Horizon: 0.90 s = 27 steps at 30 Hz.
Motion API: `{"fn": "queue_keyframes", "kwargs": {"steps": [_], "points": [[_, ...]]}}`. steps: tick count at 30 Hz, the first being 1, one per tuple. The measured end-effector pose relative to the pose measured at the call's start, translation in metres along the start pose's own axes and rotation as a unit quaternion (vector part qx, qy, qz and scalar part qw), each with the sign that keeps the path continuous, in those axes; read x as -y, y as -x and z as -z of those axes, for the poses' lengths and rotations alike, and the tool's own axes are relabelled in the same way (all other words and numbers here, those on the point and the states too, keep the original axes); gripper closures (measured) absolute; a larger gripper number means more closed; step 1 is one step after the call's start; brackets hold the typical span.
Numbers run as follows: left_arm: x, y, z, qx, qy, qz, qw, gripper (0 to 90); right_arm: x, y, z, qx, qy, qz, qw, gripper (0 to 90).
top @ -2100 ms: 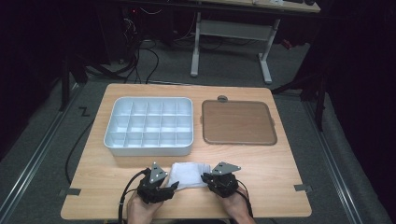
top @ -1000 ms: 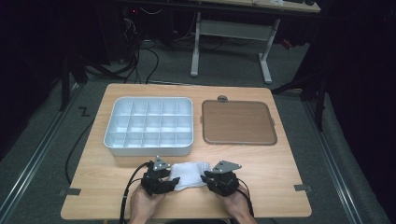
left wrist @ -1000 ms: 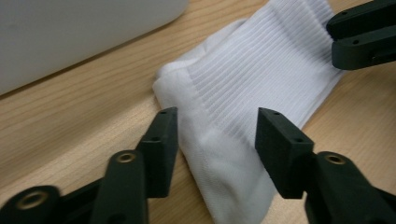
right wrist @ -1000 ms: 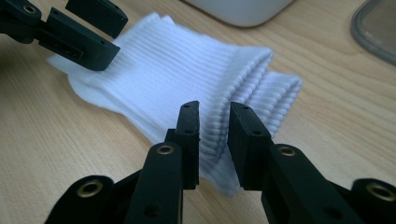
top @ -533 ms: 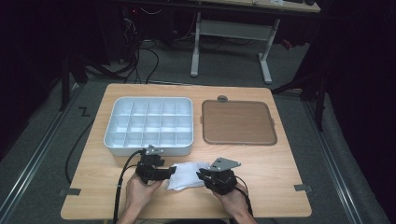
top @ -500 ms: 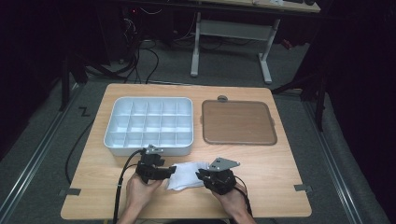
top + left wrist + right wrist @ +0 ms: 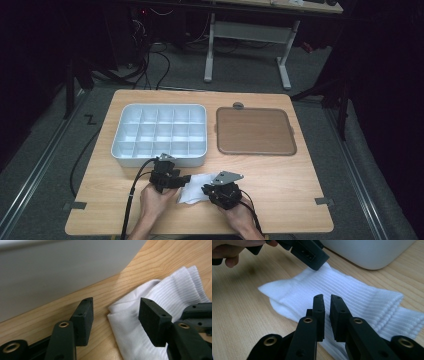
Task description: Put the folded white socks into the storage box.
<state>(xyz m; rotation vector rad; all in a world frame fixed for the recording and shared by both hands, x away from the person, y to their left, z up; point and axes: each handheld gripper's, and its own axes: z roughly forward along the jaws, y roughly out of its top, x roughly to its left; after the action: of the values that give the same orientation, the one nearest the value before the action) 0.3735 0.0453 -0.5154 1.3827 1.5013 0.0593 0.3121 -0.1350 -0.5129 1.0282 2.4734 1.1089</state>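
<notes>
The soft, limp white sock [image 7: 196,183] lies at the desk's [image 7: 280,175] six o'clock edge, left gripper [image 7: 115,315] spread over its corner, right gripper [image 7: 327,305] closing, nearly clenched, above its ribbing — best pinched at a folded edge.

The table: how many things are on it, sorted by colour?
White: 2, the compartment tray and the folded sock.
Brown: 1, the flat tray.
Black: 2, the left gripper and right gripper.
Total: 5.
</notes>
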Motion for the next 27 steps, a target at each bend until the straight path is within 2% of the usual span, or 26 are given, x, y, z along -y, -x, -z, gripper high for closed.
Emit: {"fn": "queue_keyframes", "kwargs": {"steps": [5, 8, 14, 18, 21, 22, 27], "points": [[0.005, 0.001, -0.006, -0.007, -0.011, -0.001, 0.9999, 45.4, 0.003, 0.000, -0.004, 0.002, -0.003, -0.002, 1.0000, 83.6], [0.006, 0.000, -0.008, -0.009, -0.008, 0.002, 0.9999, 45.6, 0.005, 0.000, -0.005, 0.005, -0.007, 0.000, 1.0000, 84.0], [0.008, 0.001, -0.008, -0.012, -0.006, -0.012, 0.9998, 48.8, 0.007, 0.000, -0.006, 0.006, -0.009, 0.003, 0.9999, 84.2], [0.009, 0.001, -0.007, -0.008, -0.016, -0.013, 0.9998, 54.4, 0.007, -0.001, -0.007, 0.007, -0.010, 0.004, 0.9999, 84.3], [0.011, 0.003, -0.007, -0.004, -0.020, -0.024, 0.9995, 60.8, 0.007, 0.000, -0.006, 0.006, -0.012, 0.001, 0.9999, 84.3], [0.012, 0.004, -0.007, -0.004, -0.019, -0.026, 0.9995, 65.3, 0.008, 0.000, -0.006, 0.006, -0.011, -0.001, 0.9999, 84.3], [0.016, 0.005, -0.006, 0.001, -0.011, -0.031, 0.9994, 73.3, 0.008, 0.000, -0.006, 0.005, -0.011, 0.000, 0.9999, 84.4]]}}
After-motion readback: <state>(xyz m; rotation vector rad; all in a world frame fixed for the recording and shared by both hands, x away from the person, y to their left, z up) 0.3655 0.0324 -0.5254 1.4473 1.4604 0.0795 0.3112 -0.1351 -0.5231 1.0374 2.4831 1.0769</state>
